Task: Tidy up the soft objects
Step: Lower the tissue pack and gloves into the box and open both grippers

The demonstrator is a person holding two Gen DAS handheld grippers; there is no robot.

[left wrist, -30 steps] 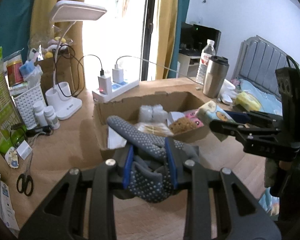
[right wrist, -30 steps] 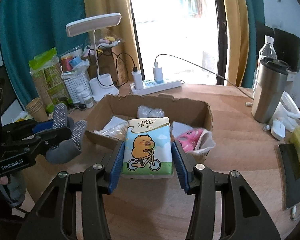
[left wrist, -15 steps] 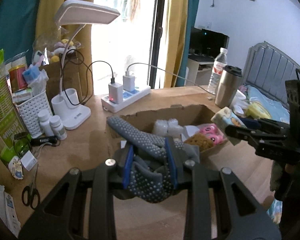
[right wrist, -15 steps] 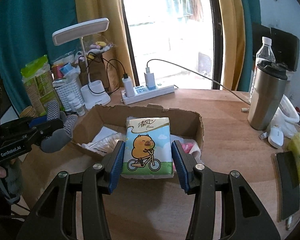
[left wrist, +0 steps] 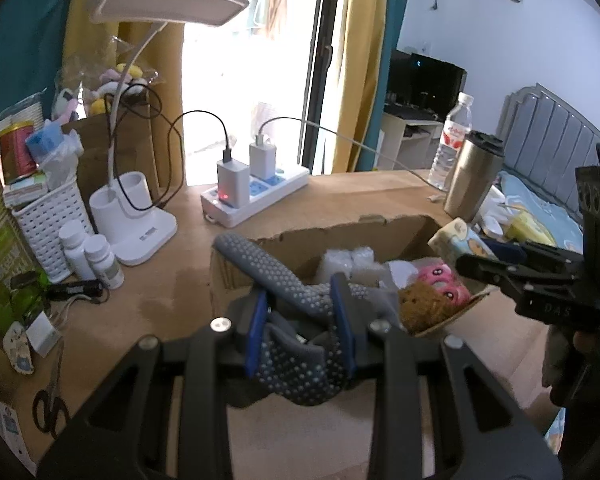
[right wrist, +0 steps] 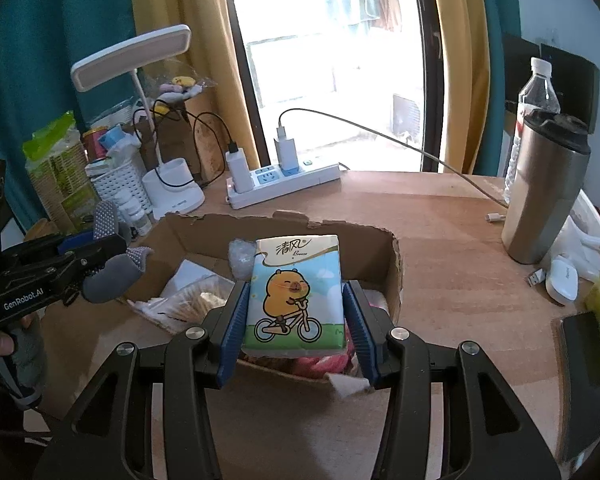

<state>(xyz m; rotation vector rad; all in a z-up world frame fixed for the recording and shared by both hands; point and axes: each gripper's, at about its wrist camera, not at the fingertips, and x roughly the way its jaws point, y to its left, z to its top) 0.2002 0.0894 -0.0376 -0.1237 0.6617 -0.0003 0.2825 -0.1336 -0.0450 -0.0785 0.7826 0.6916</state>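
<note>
Tissue pack (right wrist: pixel 296 292) with cartoon cyclist sits clamped in right gripper (right wrist: pixel 296 320); left gripper (left wrist: pixel 300 320) pinches dotted grey glove (left wrist: pixel 292 344).

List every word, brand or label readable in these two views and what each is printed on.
"清风" with "Breeze" beneath: tissue pack in the right gripper.
"GenRobot.AI": left gripper's body, seen from the right wrist view.
"DAS": partly readable on the right gripper's body, left wrist view.
Bottle label, lamp base print, green bag: too small or blurred.
</note>
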